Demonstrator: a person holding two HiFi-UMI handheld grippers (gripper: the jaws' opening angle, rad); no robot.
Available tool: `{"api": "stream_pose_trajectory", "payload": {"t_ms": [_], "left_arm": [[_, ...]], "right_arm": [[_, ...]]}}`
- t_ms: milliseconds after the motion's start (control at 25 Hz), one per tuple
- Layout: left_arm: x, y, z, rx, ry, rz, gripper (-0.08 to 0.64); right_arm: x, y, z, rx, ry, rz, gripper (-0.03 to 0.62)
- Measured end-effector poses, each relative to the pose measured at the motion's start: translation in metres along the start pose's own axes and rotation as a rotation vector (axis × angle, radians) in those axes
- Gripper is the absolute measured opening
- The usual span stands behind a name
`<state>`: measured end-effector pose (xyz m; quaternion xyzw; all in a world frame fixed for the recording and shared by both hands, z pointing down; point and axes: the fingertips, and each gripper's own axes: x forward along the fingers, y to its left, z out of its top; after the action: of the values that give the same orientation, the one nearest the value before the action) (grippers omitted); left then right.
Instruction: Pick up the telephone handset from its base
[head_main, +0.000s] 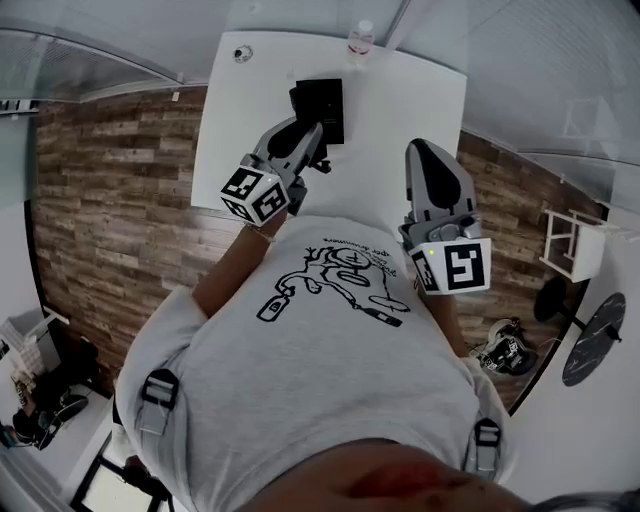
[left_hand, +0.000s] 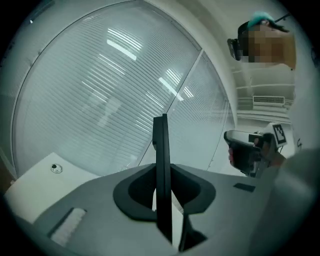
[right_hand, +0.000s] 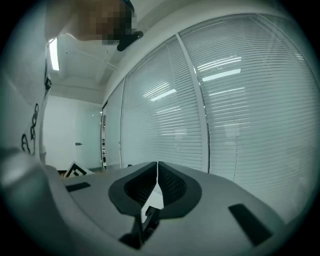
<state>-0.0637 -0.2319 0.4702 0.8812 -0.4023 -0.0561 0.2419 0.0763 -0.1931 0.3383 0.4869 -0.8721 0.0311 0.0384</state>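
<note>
Head view: the left gripper (head_main: 308, 135) hangs just over the black base (head_main: 328, 108) on the white table (head_main: 420, 100), with the right gripper (head_main: 430, 152) well off to the side. Left gripper view: jaws clamped on the handset (left_hand: 160, 145), edge-on, long axis upright. Right gripper view: jaws pressed together, holding nothing.

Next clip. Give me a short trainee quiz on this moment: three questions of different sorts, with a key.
1. True or false: the right gripper holds the handset.
2. Fill in: the left gripper is shut on the ____.
3. What stands at the far edge of the white table? A) clear bottle B) mug C) lamp
Key: 1 false, its jaws are together with nothing between them; 2 handset; 3 A.
</note>
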Motion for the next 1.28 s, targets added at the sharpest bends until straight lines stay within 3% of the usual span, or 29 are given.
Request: {"api": "stream_pose_trajectory", "payload": {"t_ms": [960, 1280], "left_arm": [[-0.031, -0.084, 0.099, 0.29, -0.214, -0.114, 0.072], [-0.033, -0.091, 0.106, 0.317, -0.226, -0.122, 0.072]], "right_arm": [[0.002, -0.002, -0.004, 0.007, 0.008, 0.009, 0.008], [0.003, 0.001, -0.004, -0.023, 0.016, 0.019, 0.008]]}}
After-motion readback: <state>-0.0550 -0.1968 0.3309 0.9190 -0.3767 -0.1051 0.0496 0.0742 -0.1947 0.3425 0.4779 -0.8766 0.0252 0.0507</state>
